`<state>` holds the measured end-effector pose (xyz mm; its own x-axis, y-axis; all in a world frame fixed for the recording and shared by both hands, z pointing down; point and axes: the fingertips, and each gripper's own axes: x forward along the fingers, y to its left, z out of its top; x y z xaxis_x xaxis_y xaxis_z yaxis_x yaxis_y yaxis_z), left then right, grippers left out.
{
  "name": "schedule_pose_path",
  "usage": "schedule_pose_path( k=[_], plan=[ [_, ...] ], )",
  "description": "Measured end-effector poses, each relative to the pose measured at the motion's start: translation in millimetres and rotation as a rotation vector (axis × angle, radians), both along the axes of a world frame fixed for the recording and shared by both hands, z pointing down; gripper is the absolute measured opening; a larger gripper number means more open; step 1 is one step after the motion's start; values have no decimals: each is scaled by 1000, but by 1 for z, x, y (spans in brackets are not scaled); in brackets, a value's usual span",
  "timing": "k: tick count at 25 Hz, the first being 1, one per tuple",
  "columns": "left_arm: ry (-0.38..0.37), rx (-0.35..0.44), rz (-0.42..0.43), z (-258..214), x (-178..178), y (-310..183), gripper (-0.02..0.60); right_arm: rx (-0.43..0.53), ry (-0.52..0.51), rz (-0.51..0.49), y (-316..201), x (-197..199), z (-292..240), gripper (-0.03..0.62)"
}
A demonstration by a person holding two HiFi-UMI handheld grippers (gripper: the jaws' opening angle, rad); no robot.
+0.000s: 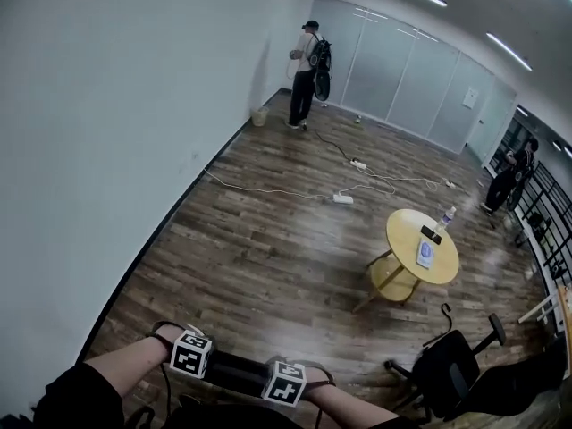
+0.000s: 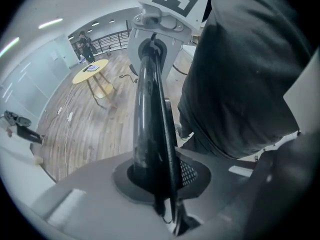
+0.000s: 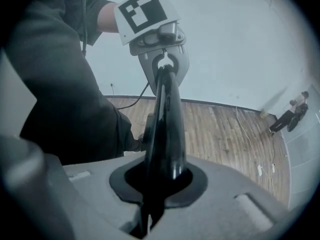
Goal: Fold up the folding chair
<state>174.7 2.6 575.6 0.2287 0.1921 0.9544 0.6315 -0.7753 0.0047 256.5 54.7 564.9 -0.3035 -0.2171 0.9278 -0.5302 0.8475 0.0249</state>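
Note:
Of the folding chair I see only its glossy black top bar (image 1: pixel 239 371), at the bottom of the head view between the two marker cubes. My left gripper (image 1: pixel 213 365) is shut on the bar's left end and my right gripper (image 1: pixel 268 379) on its right end. In the left gripper view the bar (image 2: pixel 150 119) runs from my left gripper's (image 2: pixel 167 206) jaws up to the right gripper (image 2: pixel 159 31). The right gripper view shows the bar (image 3: pixel 167 129) leading from my right gripper (image 3: pixel 150 206) to the left gripper (image 3: pixel 162 54). The rest of the chair is hidden below.
A round yellow table (image 1: pixel 402 231) with a phone and a bottle stands to the right. A black office chair (image 1: pixel 447 365) is at lower right. Cables and a power strip (image 1: pixel 343 198) lie on the wood floor. One person (image 1: pixel 306 74) stands far back, another (image 1: pixel 511 177) at right. A white wall (image 1: pixel 107 132) runs along the left.

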Motion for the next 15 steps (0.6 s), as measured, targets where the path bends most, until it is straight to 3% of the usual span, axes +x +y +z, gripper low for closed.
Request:
schedule_pose_path(
  k=[15],
  plan=[
    [-28, 34, -377, -9, -223, -97, 54, 18, 16, -376, -134, -206, -2, 44]
  ],
)
